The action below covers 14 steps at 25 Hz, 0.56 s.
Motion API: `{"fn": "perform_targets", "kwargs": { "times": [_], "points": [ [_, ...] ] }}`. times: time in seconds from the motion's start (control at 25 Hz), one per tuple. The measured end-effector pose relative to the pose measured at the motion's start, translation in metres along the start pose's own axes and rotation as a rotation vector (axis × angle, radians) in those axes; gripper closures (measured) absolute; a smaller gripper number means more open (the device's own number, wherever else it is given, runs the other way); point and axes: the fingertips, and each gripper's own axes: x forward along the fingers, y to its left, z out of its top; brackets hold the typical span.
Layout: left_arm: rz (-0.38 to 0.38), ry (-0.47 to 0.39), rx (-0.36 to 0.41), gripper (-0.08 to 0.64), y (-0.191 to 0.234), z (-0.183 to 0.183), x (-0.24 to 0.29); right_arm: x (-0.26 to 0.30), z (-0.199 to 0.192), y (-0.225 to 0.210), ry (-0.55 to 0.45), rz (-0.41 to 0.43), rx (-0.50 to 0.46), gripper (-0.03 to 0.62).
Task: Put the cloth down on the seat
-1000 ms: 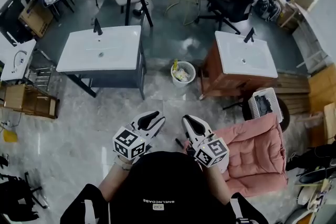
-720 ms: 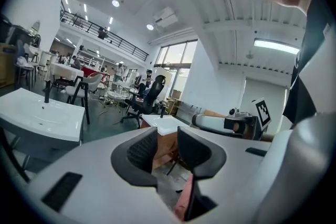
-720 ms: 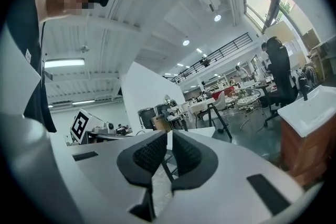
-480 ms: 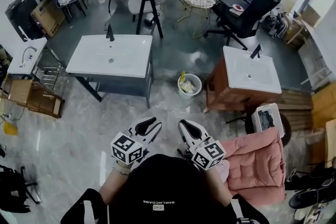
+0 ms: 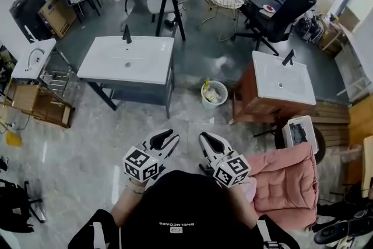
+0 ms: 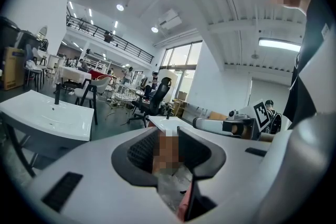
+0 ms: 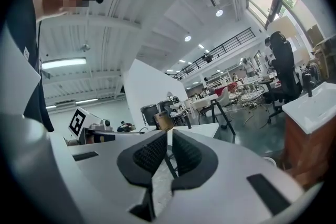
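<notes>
Looking down through the head view, I have the left gripper and the right gripper side by side close to the body, both pointing to 12 o'clock. Neither carries anything. The left jaws stand spread with nothing between them, having just eased a little closer, and the right jaws are pressed together on nothing. The pink quilted cloth lies at 4 o'clock from the right gripper, spread over what I take to be the seat, which it hides. I judge the laying-down done, though I cannot tell whether this pink piece is the cloth or the seat's own pad. The risk I see is at its near edge, which sits just beside the right gripper. A swing of that hand towards 3 o'clock could catch the fabric and drag it off, and any part overhanging the seat could slide under its own weight. A step towards 12 o'clock would bring me up against the waste basket, and the brown sink cabinet stands at 1 o'clock. As for writing, a line of small white print on the black top is turned away from me and too small to read with confidence. The marker cube on each gripper shows black-and-white squares, no letters.
</notes>
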Motion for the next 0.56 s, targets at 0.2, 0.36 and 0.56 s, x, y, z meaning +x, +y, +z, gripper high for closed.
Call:
{"fn": "perform_targets", "kwargs": {
  "times": [0.2, 0.36, 0.56],
  "points": [
    [0.004, 0.002, -0.004, 0.439, 0.0, -0.0021, -0.0036, -0.0002, -0.0042, -0.0009, 0.003, -0.008, 0.03, 0.543],
    [0.005, 0.003, -0.004, 0.439, -0.001, -0.004, -0.0021, -0.0019, -0.0061, -0.004, 0.001, -0.014, 0.039, 0.543],
    [0.006, 0.009, -0.006, 0.439, -0.0001, -0.0066, 0.0026, -0.0019, -0.0083, -0.009, 0.001, -0.018, 0.046, 0.543]
  ]
}}
